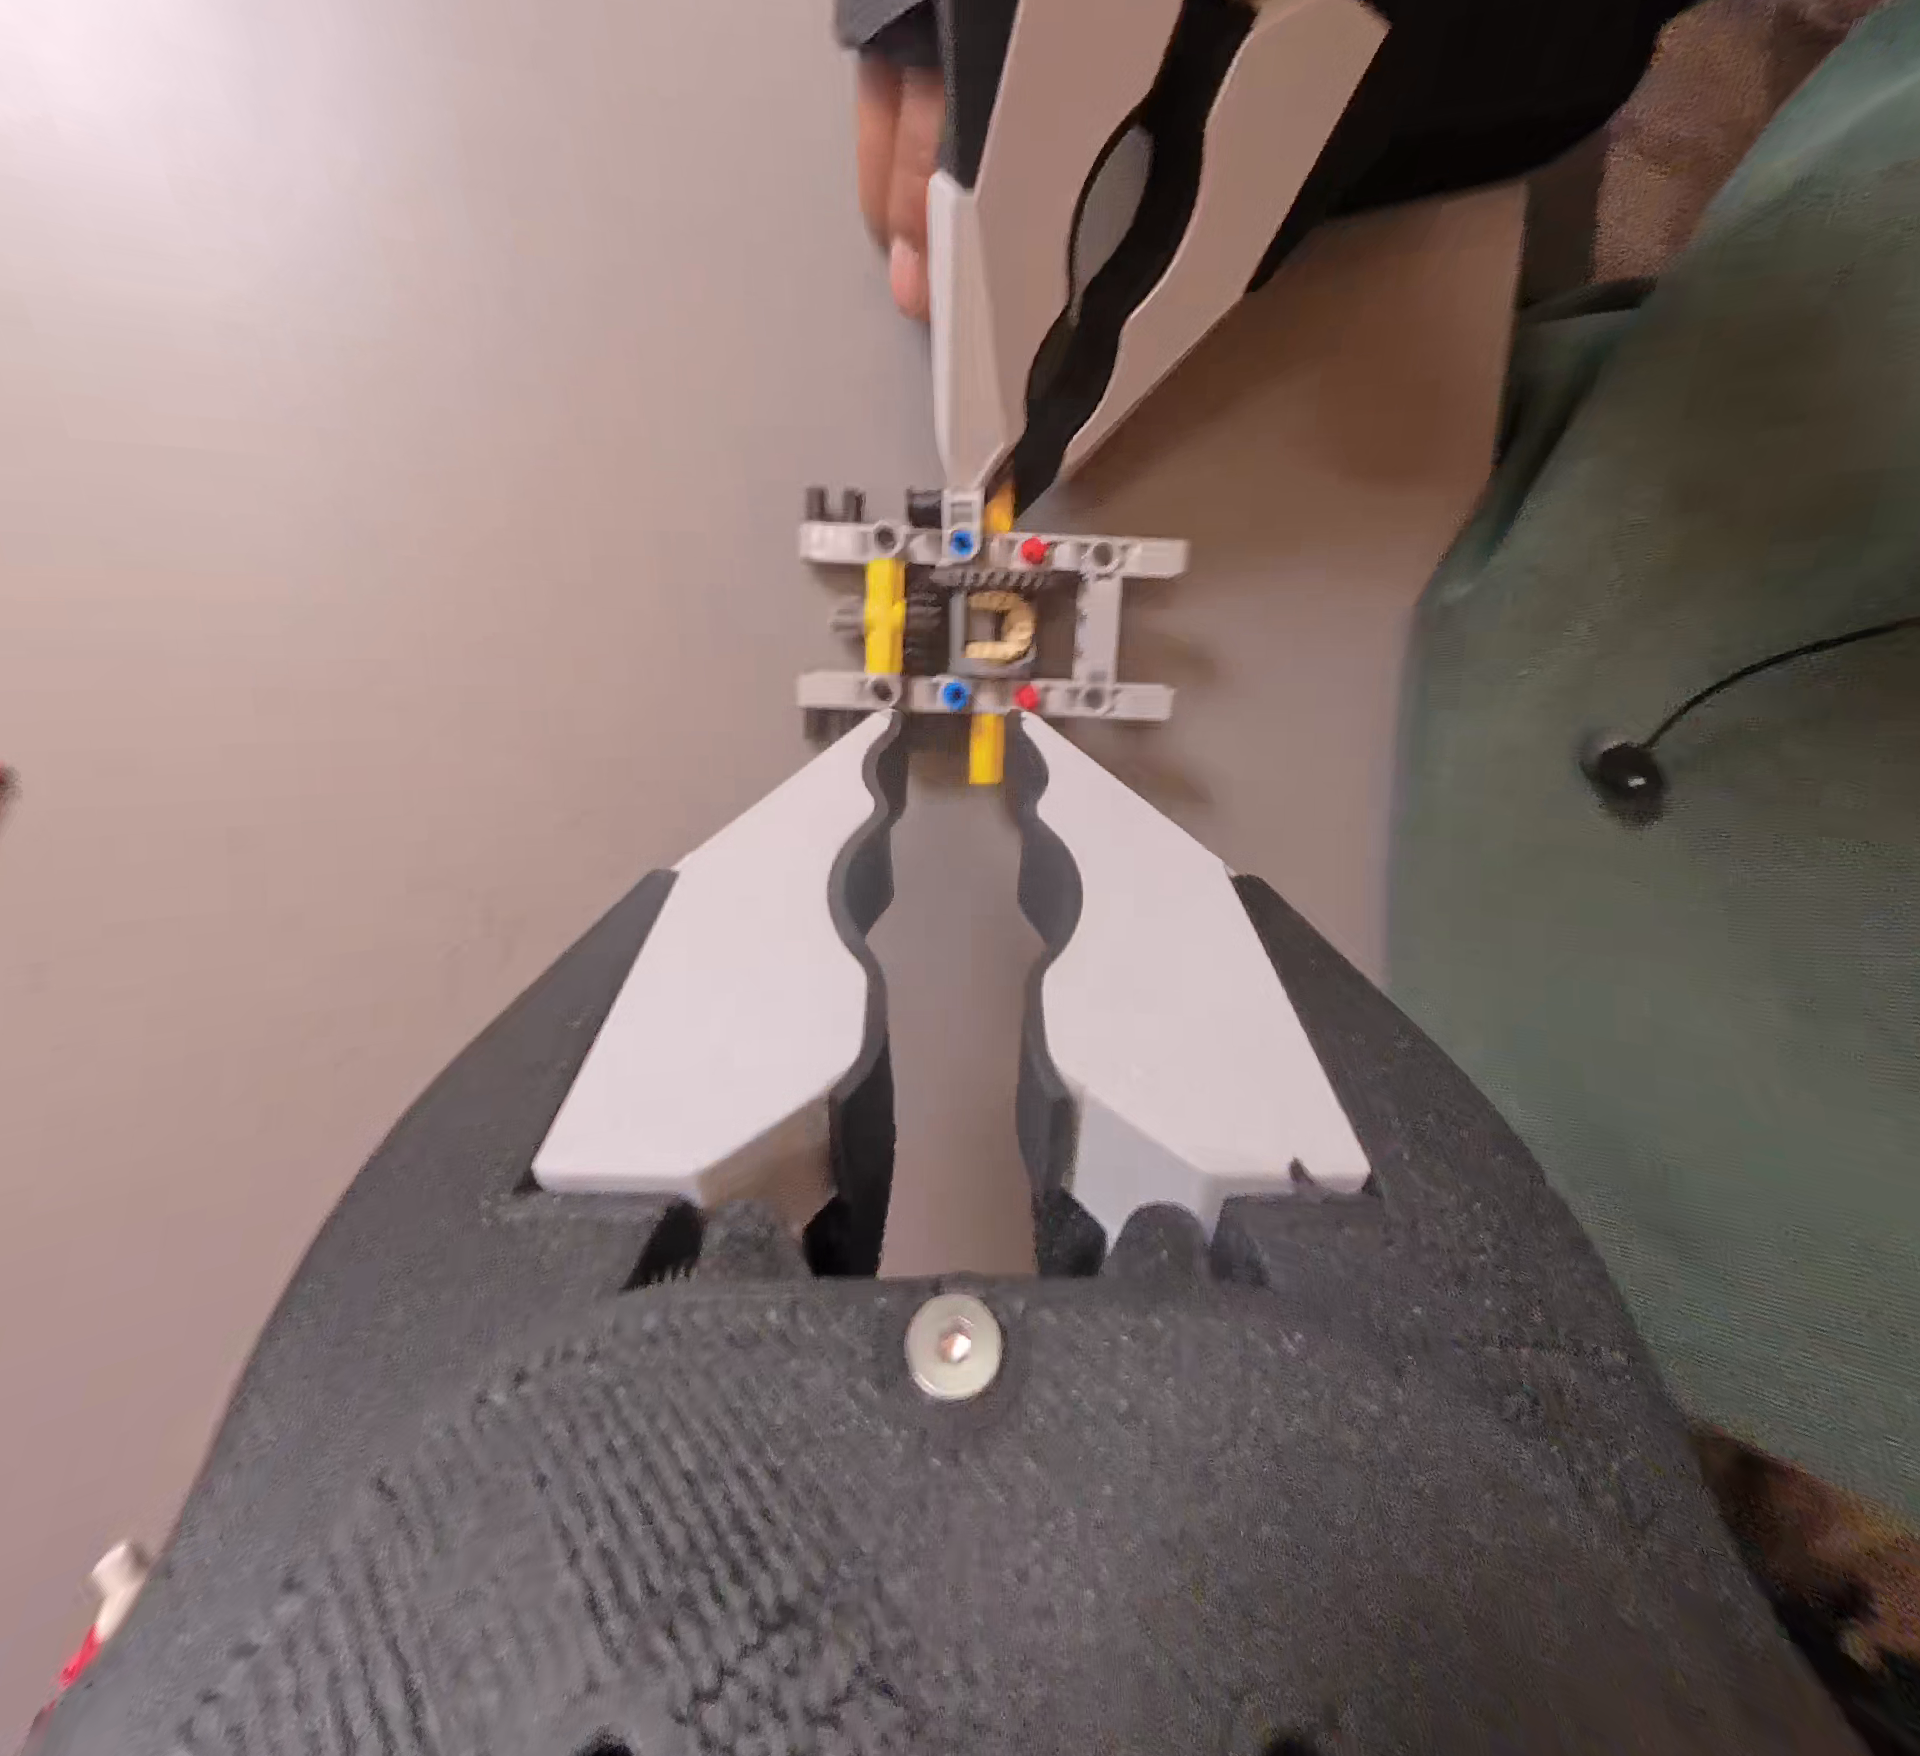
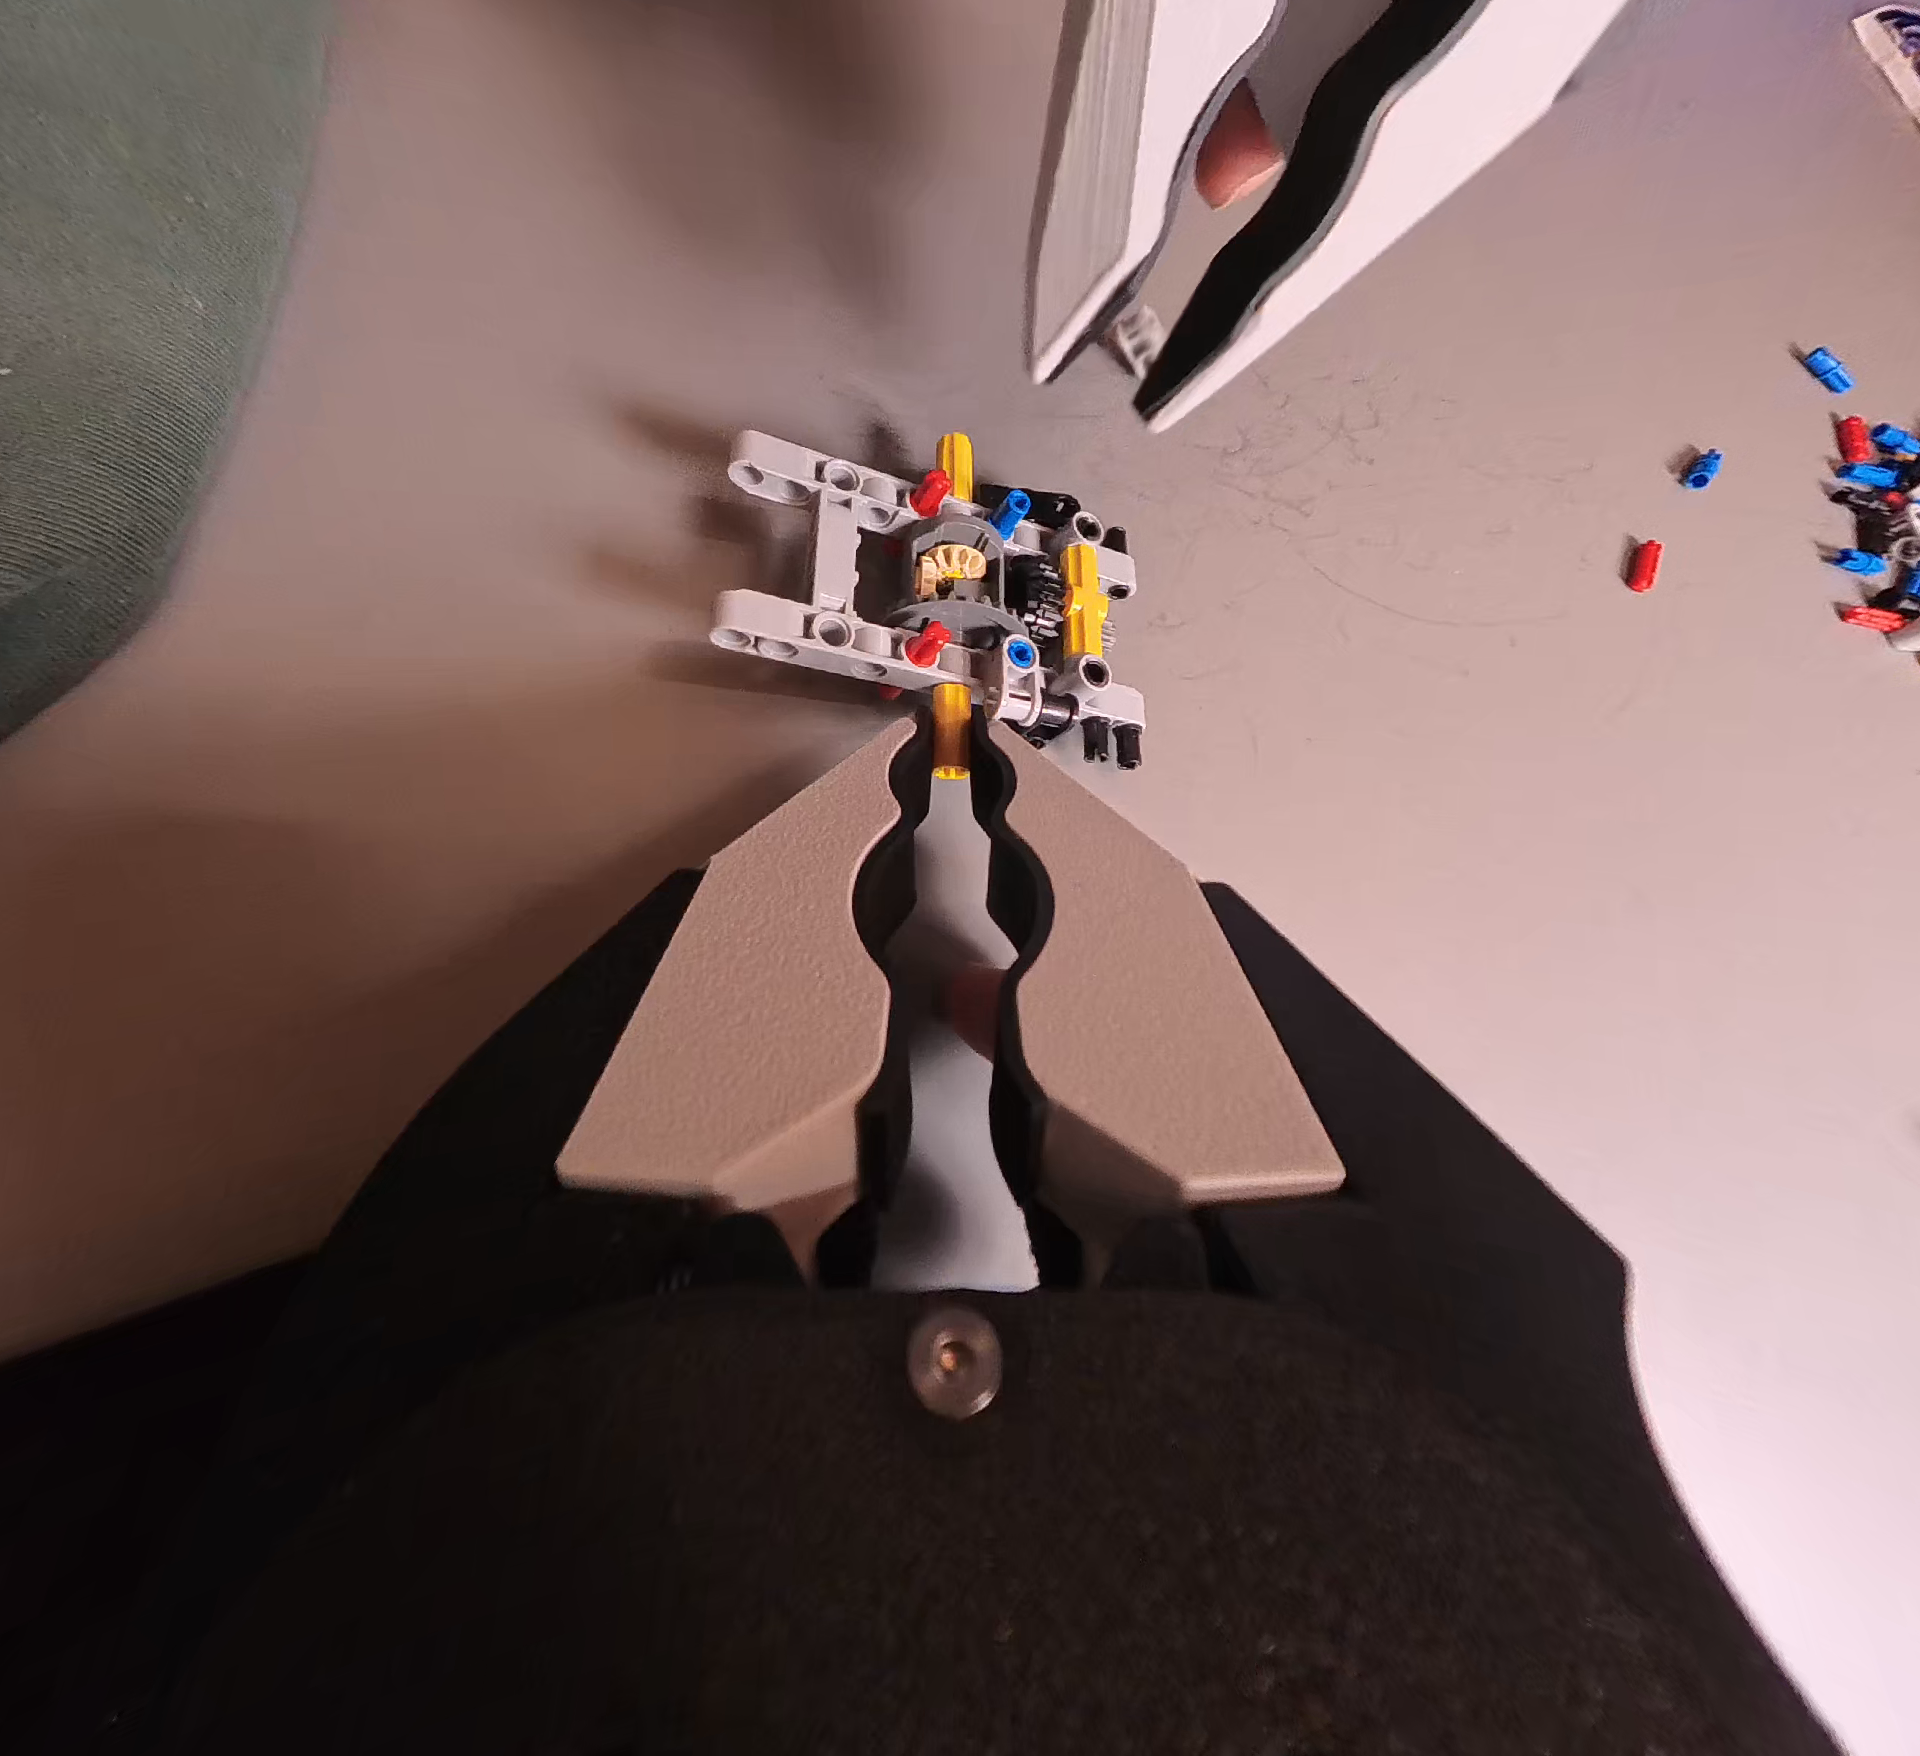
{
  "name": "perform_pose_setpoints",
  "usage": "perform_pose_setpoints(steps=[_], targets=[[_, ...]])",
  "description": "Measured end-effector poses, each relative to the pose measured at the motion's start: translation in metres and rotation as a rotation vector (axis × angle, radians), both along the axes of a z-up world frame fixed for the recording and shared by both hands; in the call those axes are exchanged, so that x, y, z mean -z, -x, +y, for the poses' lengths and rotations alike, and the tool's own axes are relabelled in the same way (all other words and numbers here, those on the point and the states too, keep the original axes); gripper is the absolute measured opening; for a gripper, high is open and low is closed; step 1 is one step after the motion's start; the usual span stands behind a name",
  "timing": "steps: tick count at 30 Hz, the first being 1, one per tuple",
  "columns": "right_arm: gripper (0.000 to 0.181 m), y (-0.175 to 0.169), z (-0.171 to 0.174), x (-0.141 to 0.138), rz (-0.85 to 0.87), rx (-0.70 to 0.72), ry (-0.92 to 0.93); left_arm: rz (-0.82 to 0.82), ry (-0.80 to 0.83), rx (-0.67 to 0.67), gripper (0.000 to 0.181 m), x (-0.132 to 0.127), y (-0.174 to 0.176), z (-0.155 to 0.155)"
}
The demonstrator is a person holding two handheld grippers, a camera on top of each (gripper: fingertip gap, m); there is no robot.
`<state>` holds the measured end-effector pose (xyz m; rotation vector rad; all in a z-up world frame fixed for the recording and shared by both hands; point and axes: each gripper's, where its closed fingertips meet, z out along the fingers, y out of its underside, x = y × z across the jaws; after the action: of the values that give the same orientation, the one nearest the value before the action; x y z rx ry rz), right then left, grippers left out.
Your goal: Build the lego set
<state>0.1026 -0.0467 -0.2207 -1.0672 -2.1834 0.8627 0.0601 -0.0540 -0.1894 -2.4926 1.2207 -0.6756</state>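
A small grey Technic frame (image 1: 1096, 626) with a tan gear, red and blue pins and yellow axles lies on the pale table (image 1: 416, 563). My left gripper (image 1: 958, 724) is open at the frame's near edge. One end of the long yellow axle (image 1: 982, 750) shows in its gap, untouched. My right gripper (image 2: 948, 730) is shut on the other end of that axle (image 2: 950, 740); it reaches in from above in the left wrist view (image 1: 997, 491). The left gripper (image 2: 1101, 392) hovers beyond the frame (image 2: 831, 563), with a small grey piece (image 2: 1135, 333) by its tips. I cannot tell if that piece is held.
Loose red and blue pins (image 2: 1870, 501) lie in a heap at the table's right. A printed sheet (image 2: 1896, 54) lies at the right edge. A person in green clothing (image 1: 1662, 771) sits close at the table edge, with a black cord (image 1: 1621, 771). Left tips to right tips: about 6 cm.
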Motion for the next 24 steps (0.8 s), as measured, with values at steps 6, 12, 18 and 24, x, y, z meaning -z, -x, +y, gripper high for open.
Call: perform_pose_setpoints(steps=[6,12,18,24], targets=[[0.005,0.000,0.003,0.000,0.007,0.010,-0.004,0.121,-0.218,-0.218,0.016,0.023,0.077,0.017],[0.005,0.001,0.007,-0.001,0.017,0.026,0.002,0.008,-0.254,-0.387,0.018,0.039,0.101,-0.003],[0.005,0.004,0.012,-0.001,0.024,0.051,-0.019,-0.083,-0.323,-0.416,0.023,0.035,0.084,-0.006],[0.005,0.007,0.017,-0.002,0.038,0.053,-0.051,0.010,-0.399,-0.301,0.018,0.039,0.073,-0.005]])
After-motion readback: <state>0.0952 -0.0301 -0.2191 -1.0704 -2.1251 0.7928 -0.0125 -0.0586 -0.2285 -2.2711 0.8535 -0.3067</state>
